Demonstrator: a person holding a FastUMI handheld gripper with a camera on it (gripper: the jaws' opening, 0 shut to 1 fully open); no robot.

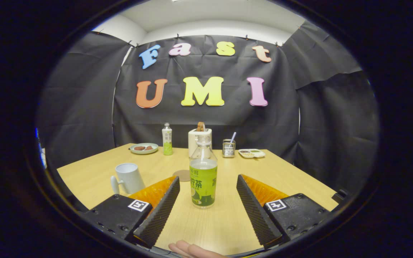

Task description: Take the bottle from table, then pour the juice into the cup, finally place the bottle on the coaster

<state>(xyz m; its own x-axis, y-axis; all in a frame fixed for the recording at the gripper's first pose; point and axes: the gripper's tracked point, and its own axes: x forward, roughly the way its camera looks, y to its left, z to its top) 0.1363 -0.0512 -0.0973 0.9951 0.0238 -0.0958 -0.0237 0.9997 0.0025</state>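
Observation:
A clear bottle (203, 172) with a green label and greenish juice stands upright on the wooden table (292, 175), uncapped as far as I can tell. It sits between my two fingers, with a gap on each side. My gripper (208, 179) is open. A white cup (128, 178) with a handle stands left of the bottle, just beyond my left finger. A round brown coaster (182, 175) lies flat just behind and left of the bottle.
At the table's far side stand a second capped bottle (167, 139), a plate with food (144, 148), a white toaster (196, 139), a metal holder (228, 147) and a small tray (251, 153). A fingertip (188, 249) shows at the near edge.

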